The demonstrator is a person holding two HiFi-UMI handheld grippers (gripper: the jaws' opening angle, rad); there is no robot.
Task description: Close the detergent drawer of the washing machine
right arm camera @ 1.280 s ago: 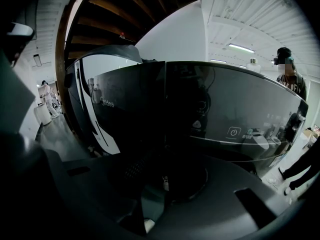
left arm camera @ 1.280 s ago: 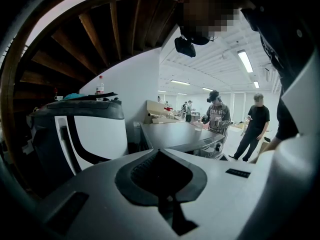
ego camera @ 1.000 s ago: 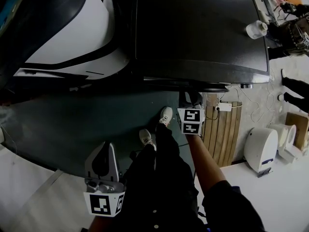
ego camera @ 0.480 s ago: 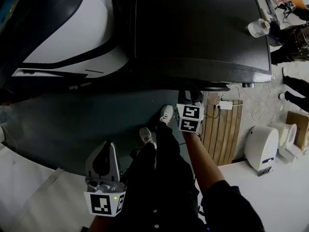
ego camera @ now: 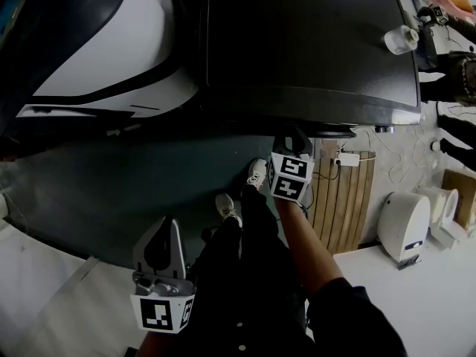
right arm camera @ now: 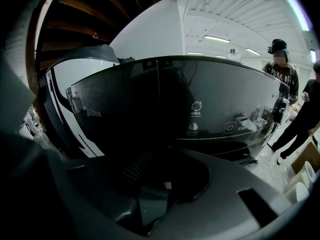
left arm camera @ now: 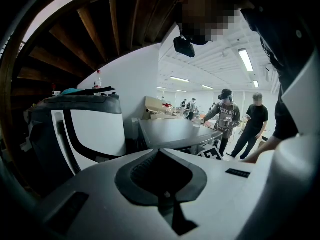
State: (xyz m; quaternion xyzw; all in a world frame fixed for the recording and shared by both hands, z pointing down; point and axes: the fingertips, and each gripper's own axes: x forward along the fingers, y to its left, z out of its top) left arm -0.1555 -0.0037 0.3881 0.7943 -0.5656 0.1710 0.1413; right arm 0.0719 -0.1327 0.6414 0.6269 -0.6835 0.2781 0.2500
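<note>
Right gripper (ego camera: 297,141) at the washing machine's (ego camera: 305,43) six o'clock edge, jaws just opening slightly, nothing between; left gripper (ego camera: 159,253) low at seven o'clock, jaws together.

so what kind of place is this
Likely an open-plan lab or test hall, not a home: a dark Midea washing machine beside a white-and-black appliance, ceiling strip lights, other people standing behind.

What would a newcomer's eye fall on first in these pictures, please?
The big dark washing machine fills the top of the head view, with a white-and-black appliance to its left. At its front edge sits the right gripper, jaws just opening with nothing between them; a small white object stands near its right edge.
</note>
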